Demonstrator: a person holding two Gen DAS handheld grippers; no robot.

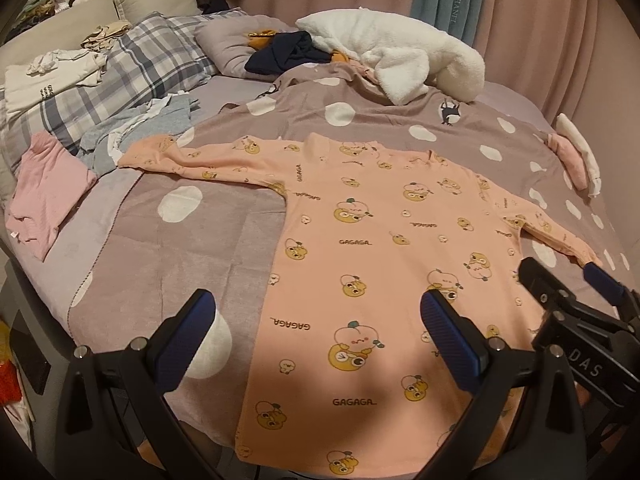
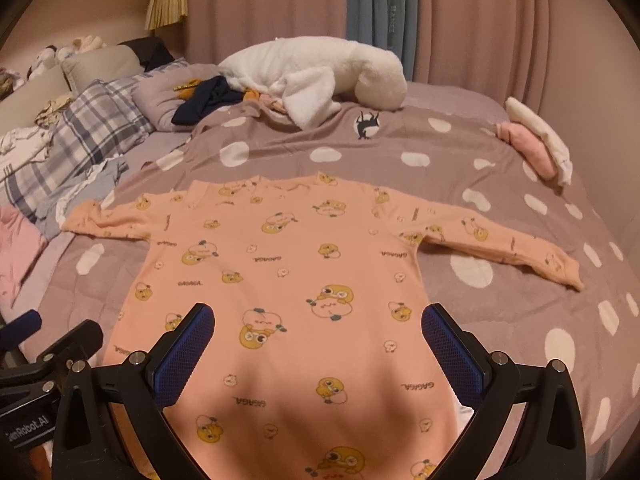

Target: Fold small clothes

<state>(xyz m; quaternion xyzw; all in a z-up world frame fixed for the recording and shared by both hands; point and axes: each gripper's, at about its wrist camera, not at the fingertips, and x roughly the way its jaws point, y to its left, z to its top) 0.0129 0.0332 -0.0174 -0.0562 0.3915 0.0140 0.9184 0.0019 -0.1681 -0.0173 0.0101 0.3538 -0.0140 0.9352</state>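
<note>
1. Lying flat on the spotted blanket [image 2: 500, 184], the peach shirt [image 2: 288, 280] is the landmark: front up, both sleeves spread out sideways, hem toward the cameras.
2. Left gripper [image 1: 320, 332] hovers over the shirt's lower left edge, fingers spread wide, holding nothing.
3. Right gripper [image 2: 318, 340] hangs over the shirt's lower middle, also released & empty; its shadow falls on the hem area.
4. White plush [image 2: 320, 64] sits well beyond the shirt's collar, w/ a dark garment [image 2: 208, 100] just beside it.
5. Plaid pillow [image 1: 132, 60] & grey clothes [image 1: 140, 128] lie off the shirt's left sleeve; pink garment [image 1: 44, 192] nearer the cameras on that side.
6. Folded pink & white pieces [image 2: 536, 144] rest beyond the shirt's right sleeve.
</note>
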